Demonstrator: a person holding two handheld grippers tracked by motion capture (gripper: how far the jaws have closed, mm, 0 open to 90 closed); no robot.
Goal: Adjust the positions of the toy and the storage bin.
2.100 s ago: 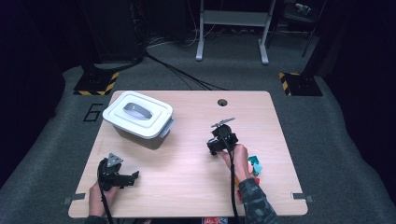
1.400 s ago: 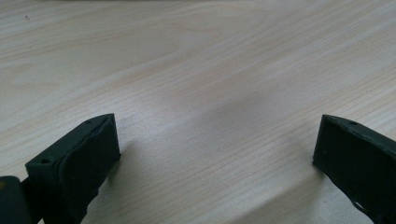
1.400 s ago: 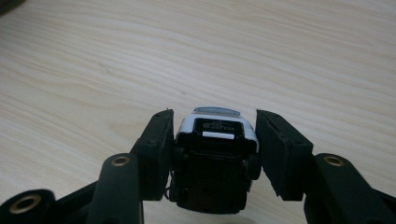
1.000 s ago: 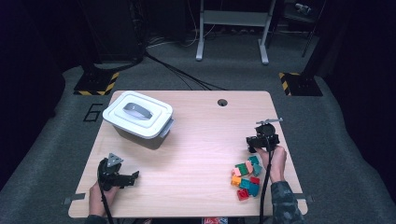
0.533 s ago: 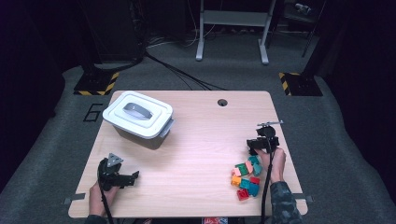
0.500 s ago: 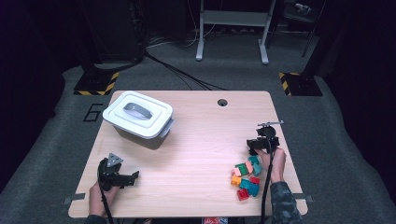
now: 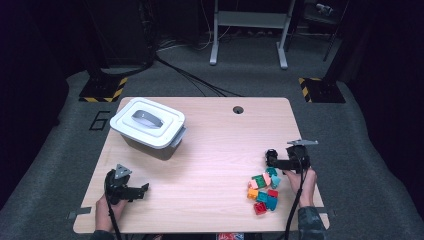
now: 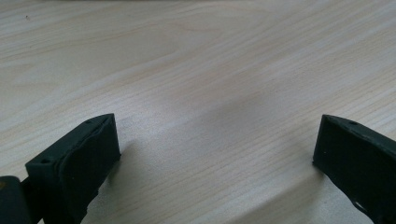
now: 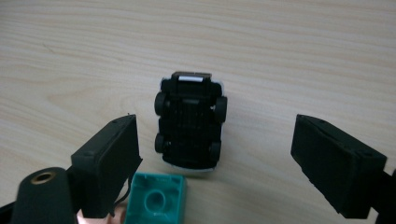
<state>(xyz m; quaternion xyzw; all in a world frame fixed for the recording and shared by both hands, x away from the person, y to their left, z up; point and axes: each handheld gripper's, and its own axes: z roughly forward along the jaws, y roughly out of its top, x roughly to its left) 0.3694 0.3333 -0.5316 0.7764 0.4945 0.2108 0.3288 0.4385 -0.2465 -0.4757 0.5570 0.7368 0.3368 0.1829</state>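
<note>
**A:** What is the right gripper (image 9: 215, 154) doing?

**B:** Its two black jaws stand wide apart and hold nothing; they have just been opening. Between them, touching neither, a small toy car (image 9: 190, 123) lies upside down on the desk, its black underside and four black wheels facing up and a white body edge showing around them.

**A:** Anything else close to that gripper?

**B:** Yes. A teal plastic building block (image 9: 156, 200) lies just below the car in the right gripper view, beside one jaw. In the high view the right gripper (image 7: 272, 161) sits near the right edge of the pale wooden desk (image 7: 220, 145), pointing left, with the person's right hand (image 7: 301, 181) behind it. A loose cluster of coloured plastic blocks (image 7: 263, 192), red, green, teal, orange and pink, lies just in front of that hand, toward the near edge.

**A:** And the left gripper?

**B:** The left gripper (image 8: 215, 154) also has its jaws wide apart, with bare wood grain between them and nothing held. In the high view the left gripper (image 7: 142, 190) rests at the near left corner of the desk, held in the person's left hand (image 7: 107, 207), well apart from the car and blocks.

**A:** What else is on the desk?

**B:** A white rectangular plastic storage box with a closed lid and a grey handle (image 7: 148, 127) stands at the far left, well apart from both grippers.
</note>
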